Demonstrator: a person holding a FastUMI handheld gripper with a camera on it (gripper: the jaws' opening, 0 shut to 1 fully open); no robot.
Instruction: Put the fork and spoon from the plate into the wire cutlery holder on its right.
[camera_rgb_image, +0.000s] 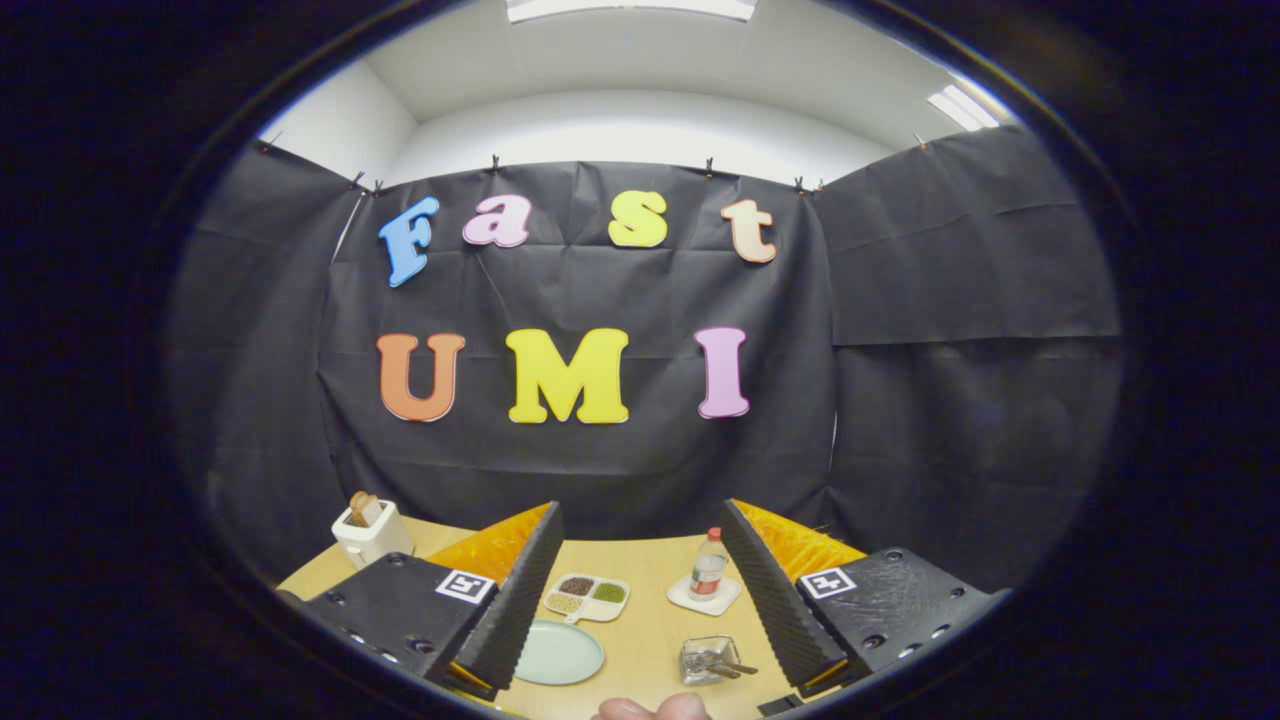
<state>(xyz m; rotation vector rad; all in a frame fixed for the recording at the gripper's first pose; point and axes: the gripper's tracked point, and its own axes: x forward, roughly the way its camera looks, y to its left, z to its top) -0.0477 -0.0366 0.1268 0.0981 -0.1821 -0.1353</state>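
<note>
I am looking forward along my gripper (640, 600), held high above a light wooden table (650, 630) and tilted up toward the booth's black cloth wall. The two ridged black fingers (525, 600) are spread wide apart with nothing between them; they hold nothing and touch nothing.

Between the fingers, down on the table, lies a pale green round plate (557, 653). Its surface looks bare: I see no fork or spoon on it. To its right, well apart from it, stands the wire cutlery holder (712, 660), a small see-through basket. Metal handles (735, 667) lean out of it toward the right, so I judge that the cutlery is already inside and the task is done or nearly so, though the pieces are too small for me to tell fork from spoon.

Beyond the plate sits a white divided dish (587, 596) with dark, yellowish and green fillings in separate compartments. Right of it a small bottle with a red cap (709, 565) stands upright on a white coaster (703, 595). Far to the left, past the left finger, is a white toaster (371, 531) with bread in its slot.

Part of a person's hand (652, 709) shows just below the holder, nearest to me.

The high, open pose suits a withdrawal after release.
</note>
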